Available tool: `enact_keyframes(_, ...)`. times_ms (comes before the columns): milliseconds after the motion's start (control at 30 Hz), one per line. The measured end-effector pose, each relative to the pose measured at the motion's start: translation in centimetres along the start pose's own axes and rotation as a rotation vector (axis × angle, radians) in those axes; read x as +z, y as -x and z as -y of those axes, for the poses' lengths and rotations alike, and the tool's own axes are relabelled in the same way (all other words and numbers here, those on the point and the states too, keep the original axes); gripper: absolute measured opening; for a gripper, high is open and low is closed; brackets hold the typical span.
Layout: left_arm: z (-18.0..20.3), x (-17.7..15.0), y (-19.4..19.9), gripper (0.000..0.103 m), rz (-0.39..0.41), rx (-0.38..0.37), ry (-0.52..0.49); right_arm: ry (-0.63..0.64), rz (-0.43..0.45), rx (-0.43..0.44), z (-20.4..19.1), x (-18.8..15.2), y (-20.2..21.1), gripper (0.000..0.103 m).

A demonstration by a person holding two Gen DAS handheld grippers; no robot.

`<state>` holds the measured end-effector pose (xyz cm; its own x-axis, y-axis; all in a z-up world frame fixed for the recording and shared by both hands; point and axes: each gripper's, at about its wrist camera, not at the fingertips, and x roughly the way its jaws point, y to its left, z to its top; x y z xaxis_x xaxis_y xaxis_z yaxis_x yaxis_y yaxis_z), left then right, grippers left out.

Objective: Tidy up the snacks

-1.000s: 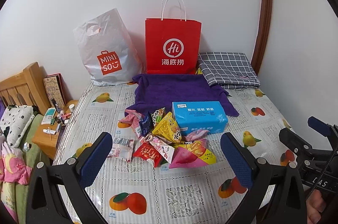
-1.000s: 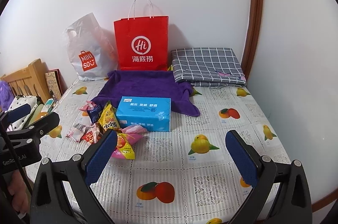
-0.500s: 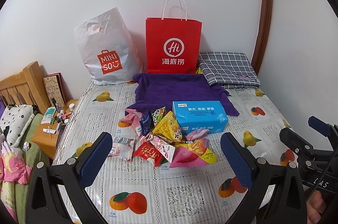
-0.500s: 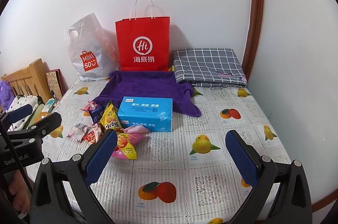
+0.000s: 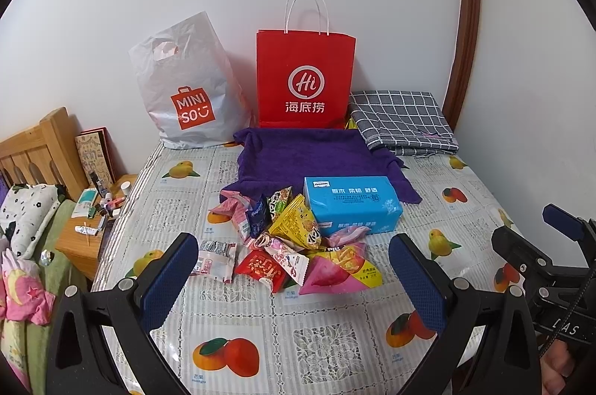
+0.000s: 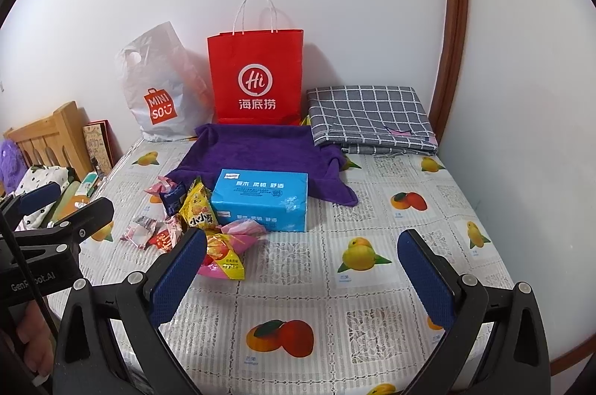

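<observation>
Your left tongs (image 5: 294,277) and right tongs (image 6: 301,268) both gape empty; the snack pile (image 5: 294,242) lies just left of the blue tissue box (image 5: 352,205).

we read "miniso" on the grey plastic bag (image 5: 186,89) at ten o'clock, "hi 海底捞" on the red paper bag (image 5: 305,78) at twelve, and "小小酥" on a yellow snack packet (image 6: 197,210).
</observation>
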<state>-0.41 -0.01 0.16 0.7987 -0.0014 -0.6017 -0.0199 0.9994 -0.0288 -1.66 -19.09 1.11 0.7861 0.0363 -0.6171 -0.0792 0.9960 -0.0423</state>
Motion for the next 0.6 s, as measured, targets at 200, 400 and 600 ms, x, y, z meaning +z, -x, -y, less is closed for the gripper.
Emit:
enact_keyframes(200, -0.01, 0.0, 0.0, 0.103, 0.0, -0.001, 0.0, 0.001, 0.003, 0.007, -0.06, 0.02, 0.06, 0.101)
enact_keyframes(400, 0.05, -0.21, -0.19, 0.103, -0.001, -0.004, 0.002, 0.0, 0.007, 0.011, -0.08, 0.02, 0.19, 0.101)
enact_keyframes(600, 0.19, -0.61, -0.57, 0.103, -0.003, -0.014, 0.002, 0.002, 0.01, 0.015, -0.22, -0.03, 0.25, 0.101)
